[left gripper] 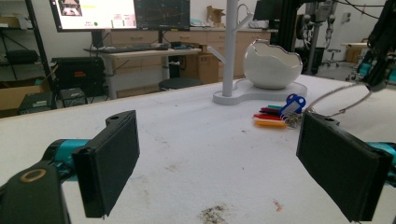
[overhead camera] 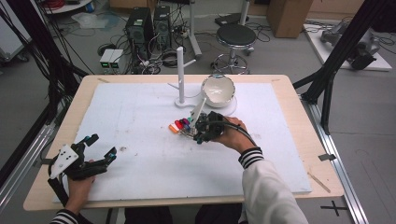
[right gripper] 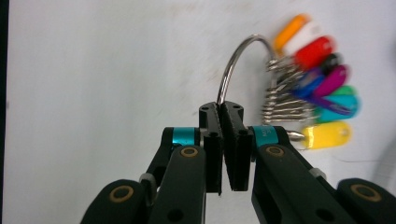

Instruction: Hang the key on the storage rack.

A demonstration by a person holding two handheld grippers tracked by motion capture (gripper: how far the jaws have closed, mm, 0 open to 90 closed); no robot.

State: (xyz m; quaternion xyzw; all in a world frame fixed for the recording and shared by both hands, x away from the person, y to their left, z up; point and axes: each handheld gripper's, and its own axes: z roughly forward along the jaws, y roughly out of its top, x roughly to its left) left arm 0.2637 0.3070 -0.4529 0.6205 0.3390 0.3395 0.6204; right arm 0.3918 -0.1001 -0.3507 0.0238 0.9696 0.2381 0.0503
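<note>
A metal key ring (right gripper: 236,65) carries several coloured key tags (right gripper: 317,88). My right gripper (right gripper: 221,109) is shut on the ring's lower end, and the tags hang to its right over the white mat. In the high view that gripper (overhead camera: 195,133) sits mid-table with the tags (overhead camera: 180,126) fanned just left of it. From the left gripper view the tags (left gripper: 280,114) lie low on the mat while the ring (left gripper: 345,93) arches up toward the right gripper (left gripper: 378,70). My left gripper (overhead camera: 102,145) rests near the front left corner, its jaws (left gripper: 219,158) open with nothing between them.
A white branched stand (overhead camera: 180,74) and a white egg-shaped bowl (overhead camera: 217,89) stand at the back of the white mat (overhead camera: 140,116), just behind the right gripper. A stool, computers and cables lie on the floor beyond the table's far edge.
</note>
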